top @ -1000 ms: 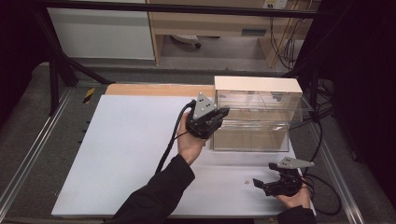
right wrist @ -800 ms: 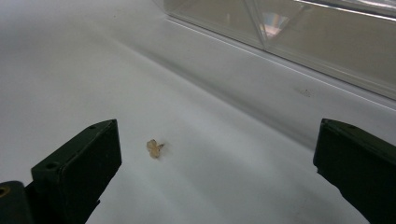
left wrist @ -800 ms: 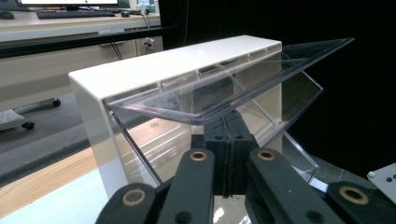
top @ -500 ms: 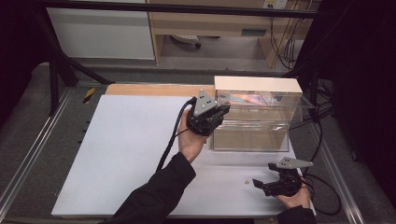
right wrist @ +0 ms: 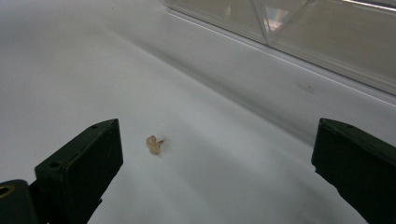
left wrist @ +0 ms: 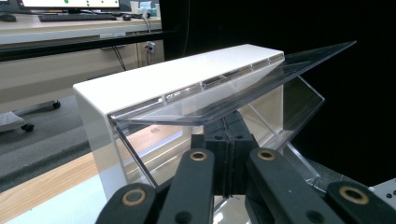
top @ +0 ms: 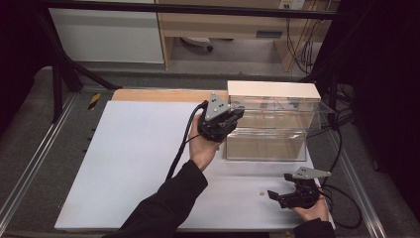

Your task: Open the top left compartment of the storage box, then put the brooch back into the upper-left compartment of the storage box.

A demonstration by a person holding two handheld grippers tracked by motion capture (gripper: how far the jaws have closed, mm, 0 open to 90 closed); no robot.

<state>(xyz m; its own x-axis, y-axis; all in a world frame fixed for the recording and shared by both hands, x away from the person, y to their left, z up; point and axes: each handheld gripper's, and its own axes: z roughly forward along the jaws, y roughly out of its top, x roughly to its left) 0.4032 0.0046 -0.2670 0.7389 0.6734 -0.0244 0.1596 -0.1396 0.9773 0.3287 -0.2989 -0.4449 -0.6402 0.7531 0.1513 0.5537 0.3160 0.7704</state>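
My left gripper [top: 229, 119], jaws pinching the clear hinged flap [left wrist: 243, 91], has raised it on the white-topped acrylic case [top: 271, 90]; right gripper [top: 283, 196] rests spread nearby.

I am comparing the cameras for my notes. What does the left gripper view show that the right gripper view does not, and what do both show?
Left gripper view alone: the white top of the clear case, its raised clear flap, the left gripper with jaws together under the flap, and a desk behind. Right gripper view alone: the right gripper wide open and a small yellowish scrap on the white board. Both: the clear case.
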